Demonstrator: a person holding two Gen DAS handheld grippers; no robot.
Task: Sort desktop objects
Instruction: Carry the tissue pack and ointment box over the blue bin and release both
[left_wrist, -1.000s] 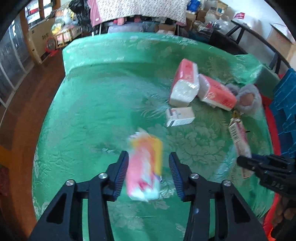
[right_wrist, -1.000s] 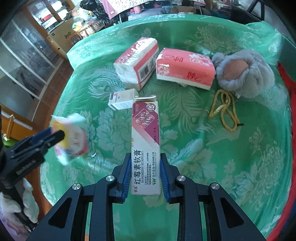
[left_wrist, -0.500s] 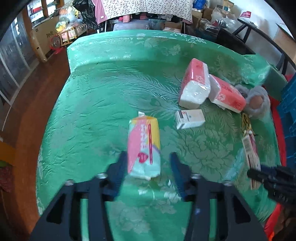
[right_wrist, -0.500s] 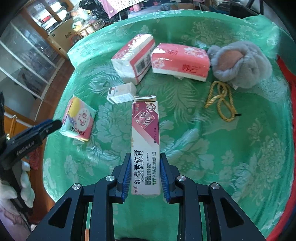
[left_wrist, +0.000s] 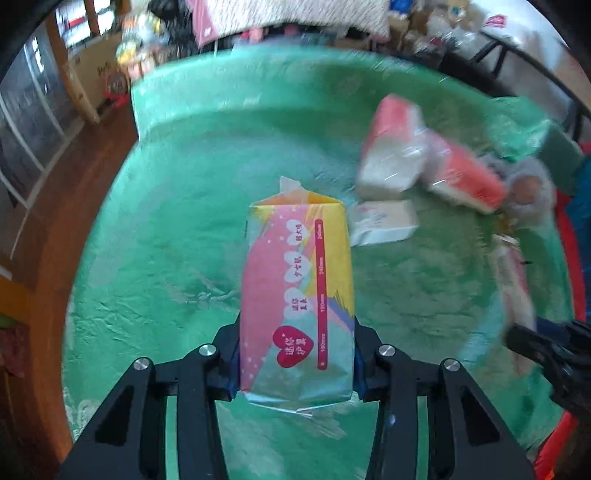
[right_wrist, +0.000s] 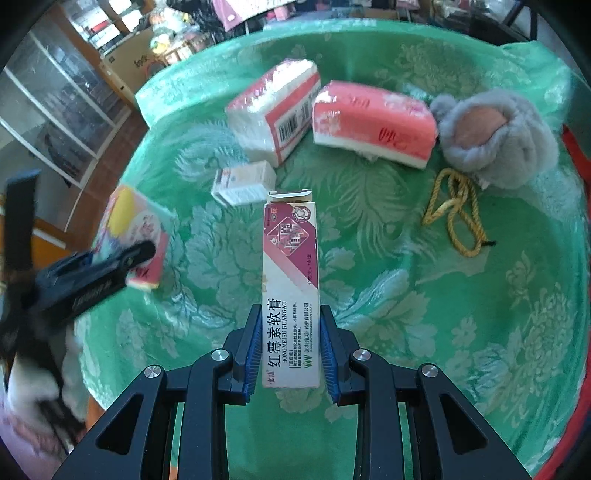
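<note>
- Since the earlier frame, the left hand-held gripper (left_wrist: 295, 363) has come back around the pink-and-yellow soft pack (left_wrist: 295, 299); half a second ago that pack lay free on the green cloth between spread jaws, and the jaws have just been closing, so that both pads now press on its lower sides.
- That pack points away from the camera along the fingers, its crimped end showing below them; the left wrist view is blurred by motion.
- On the other side, the right hand-held gripper (right_wrist: 290, 349) stays clamped on the long ointment box (right_wrist: 291, 291), pinched by its near end, with the far flap standing slightly open.
- Everything sits on a surface (right_wrist: 461, 332) covered with a green, flower-patterned cloth.
- Beyond the ointment box lies a small white carton (right_wrist: 243, 182), just beside the box's far end.
- Further back, two pink-and-white tissue packs lie touching at one corner: the left one (right_wrist: 275, 110) angled with its barcode showing, the right one (right_wrist: 373, 118) lying across.
- To the right of them sits a grey fluffy toy (right_wrist: 495, 136), and a yellow cord (right_wrist: 456, 218) lies looped in front of it.
- From the right wrist view, the left tool and its soft pack stand at the left edge of the surface, well apart from the small carton.
- Behind the surface are glass-fronted cabinets (right_wrist: 62, 122) and cluttered boxes, too blurred to read.
</note>
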